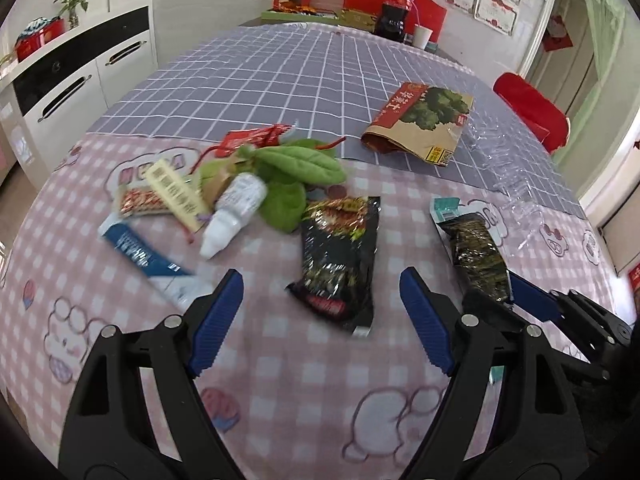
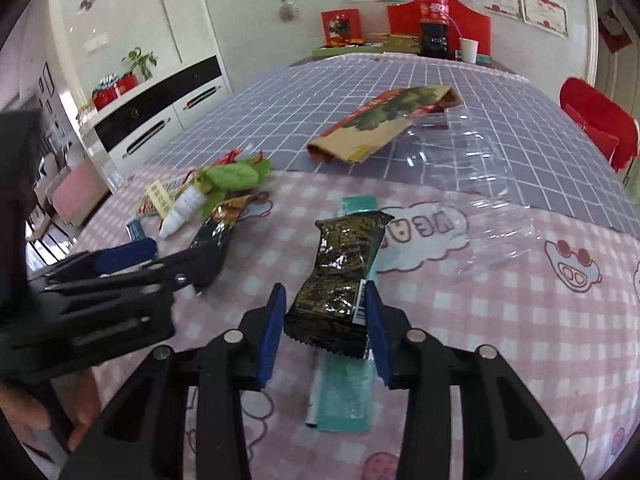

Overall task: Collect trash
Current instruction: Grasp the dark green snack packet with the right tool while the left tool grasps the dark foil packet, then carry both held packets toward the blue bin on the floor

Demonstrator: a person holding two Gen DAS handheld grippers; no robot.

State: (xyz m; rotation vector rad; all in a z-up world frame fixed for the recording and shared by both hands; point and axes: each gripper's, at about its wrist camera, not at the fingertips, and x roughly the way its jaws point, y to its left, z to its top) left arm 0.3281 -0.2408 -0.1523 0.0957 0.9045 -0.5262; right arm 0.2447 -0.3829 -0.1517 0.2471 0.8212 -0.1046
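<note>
Bright daylight, motion blur, fisheye warping

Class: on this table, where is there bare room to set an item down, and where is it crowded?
Free: the purple grid cloth between the brown paper snack bag and the far cola bottle. Also free: the pink check cloth nearest the camera. Crowded: the pile around the white squeeze bottle and green plush leaf.

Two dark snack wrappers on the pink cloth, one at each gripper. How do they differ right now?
The red-printed wrapper lies free in front of the open left gripper; the gold-green wrapper sits between the right gripper fingers, which appear closed on it. The red-printed one rests directly on the cloth; the gold-green one lies over a teal packet. Both are black, glossy and crinkled.
</note>
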